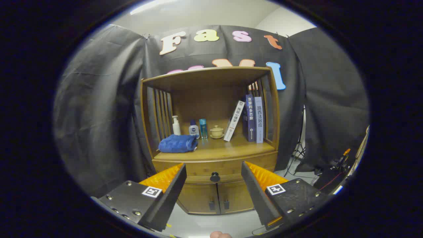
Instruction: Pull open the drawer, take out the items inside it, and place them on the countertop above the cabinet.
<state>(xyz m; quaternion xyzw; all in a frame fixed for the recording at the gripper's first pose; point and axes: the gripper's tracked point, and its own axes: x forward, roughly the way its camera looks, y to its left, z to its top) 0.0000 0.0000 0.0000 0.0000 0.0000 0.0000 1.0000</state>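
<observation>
Hand-held gripper (213, 178) spread wide, nothing between its fingers, held apart from the wooden cabinet (211, 198) ahead. Drawer (214, 170) shut under the counter (214, 150), its dark round knob (214, 177) framed in the gap between the fingers; contents hidden. Below the drawer, 2 closed doors (216, 198) with small dark handles. On the counter: a folded blue towel (177, 143) at the front left, behind it a white pump bottle (176, 125), a small white-and-blue bottle (194, 129), a teal bottle (203, 128) and a pale lidded cup (216, 131). At the right, 3 books (251, 119), the white 1 leaning.
</observation>
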